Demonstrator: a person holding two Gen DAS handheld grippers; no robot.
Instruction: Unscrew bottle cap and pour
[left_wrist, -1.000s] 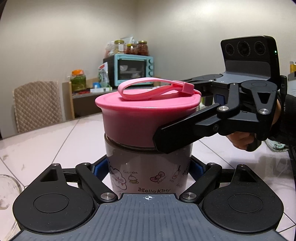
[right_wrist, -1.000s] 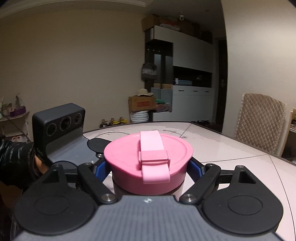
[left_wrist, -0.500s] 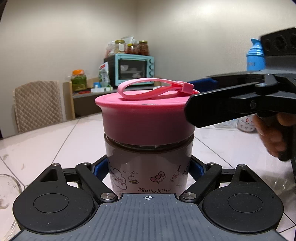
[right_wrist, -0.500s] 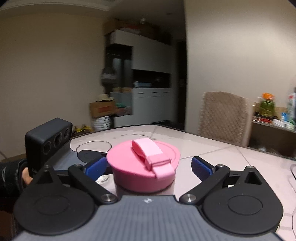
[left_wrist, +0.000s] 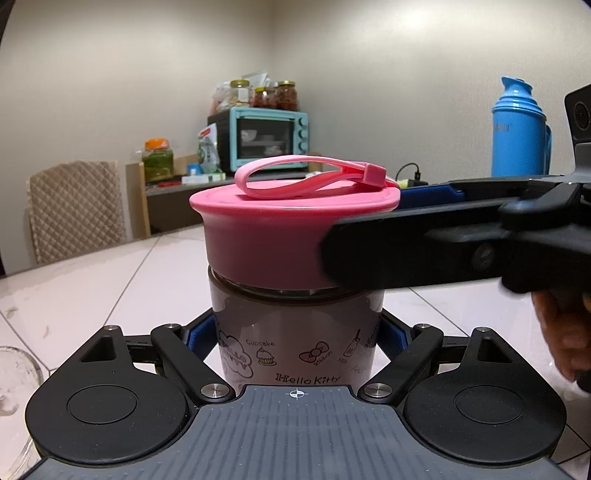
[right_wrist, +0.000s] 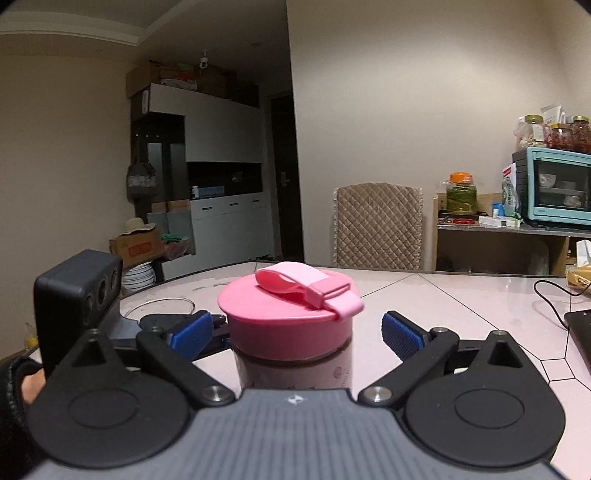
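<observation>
While the bottle (left_wrist: 295, 332) stands upright on the table (left_wrist: 92, 288) with its pink cap (left_wrist: 288, 229) screwed on, the left gripper (left_wrist: 295, 343) clenches its lower body. Around the cap, the right gripper (right_wrist: 295, 328) is spread wide, pads clear of the cap at nine and three o'clock. At eight o'clock of the bottle, in the left view, sits a glass rim (left_wrist: 14, 373).

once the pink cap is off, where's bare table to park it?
Bare table lies right of the bottle in the right wrist view, bordered by the black cable and the chair. Crowded on the other side: left gripper holding the bottle, with a glass bowl behind.
</observation>
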